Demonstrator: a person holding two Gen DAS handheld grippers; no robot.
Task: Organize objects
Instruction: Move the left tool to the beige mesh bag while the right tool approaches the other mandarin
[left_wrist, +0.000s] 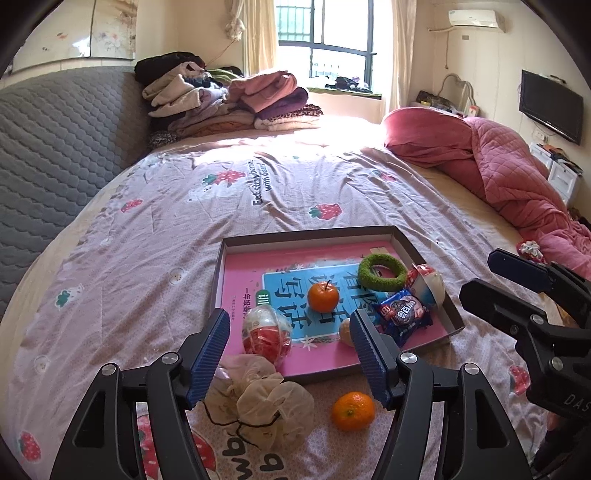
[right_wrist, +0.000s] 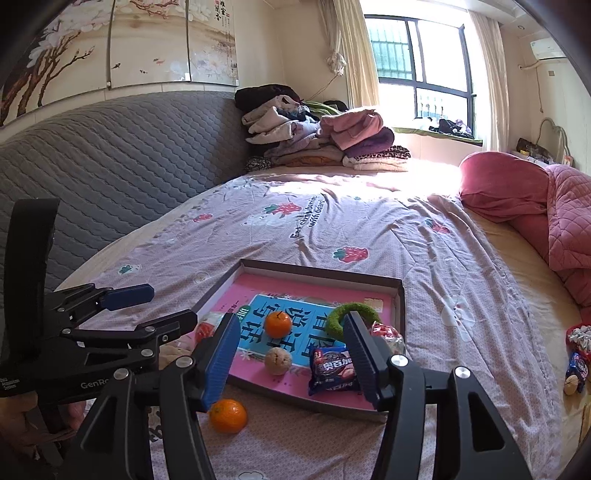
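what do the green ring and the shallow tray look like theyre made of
Green ring: looks like fuzzy fabric or flocked foam, matte with a rough nap; which one is unclear.
Tray: seems to be cardboard, a box lid with thin folded walls, dull brown outside, pale inside; its floor shows glossy pink printed paper.

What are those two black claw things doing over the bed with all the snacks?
A person is tidying small things into a shallow box on the bed. Both the left hand-held gripper and the right hand-held gripper are open and hold nothing. The green ring, an orange and a cookie packet lie in the box. A mandarin and a gauze pouch wait outside.
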